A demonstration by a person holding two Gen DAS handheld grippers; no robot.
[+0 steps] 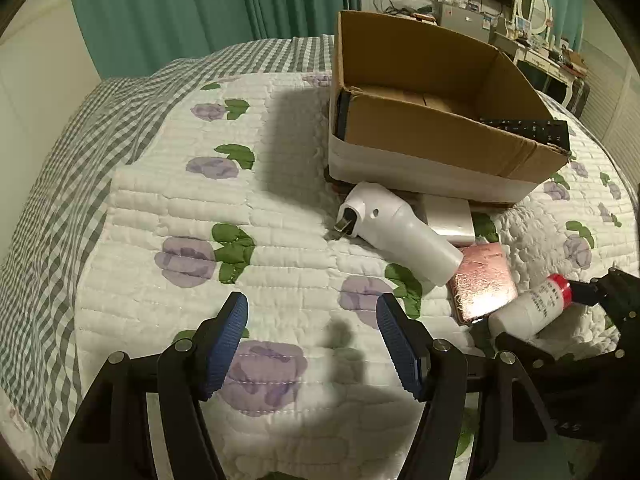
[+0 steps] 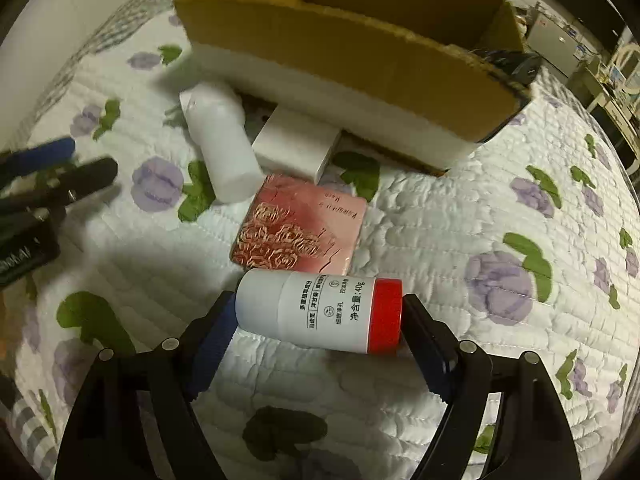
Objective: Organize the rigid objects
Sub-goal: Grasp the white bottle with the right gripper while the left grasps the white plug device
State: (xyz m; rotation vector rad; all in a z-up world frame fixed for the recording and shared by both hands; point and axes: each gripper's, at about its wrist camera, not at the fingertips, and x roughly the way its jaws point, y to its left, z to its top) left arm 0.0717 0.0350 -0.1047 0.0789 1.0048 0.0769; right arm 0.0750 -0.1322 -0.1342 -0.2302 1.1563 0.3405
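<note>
My right gripper [image 2: 320, 320] is shut on a white bottle with a red cap [image 2: 320, 312], held crosswise by its two ends just above the quilt; it also shows in the left wrist view [image 1: 532, 304]. My left gripper [image 1: 312, 320] is open and empty over the quilt. A white dispenser [image 1: 400, 232] [image 2: 220, 144], a white flat box [image 1: 448, 216] [image 2: 296, 148] and a pink embossed box [image 1: 482, 284] [image 2: 300, 232] lie in front of a cardboard box [image 1: 420, 132] [image 2: 340, 48]. A black remote [image 1: 528, 128] [image 2: 512, 64] leans in the box's right corner.
Everything lies on a bed with a floral quilt [image 1: 280, 208] and a grey checked border [image 1: 60, 168]. Green curtains [image 1: 200, 4] hang behind. A desk with a mirror [image 1: 532, 4] stands at the far right.
</note>
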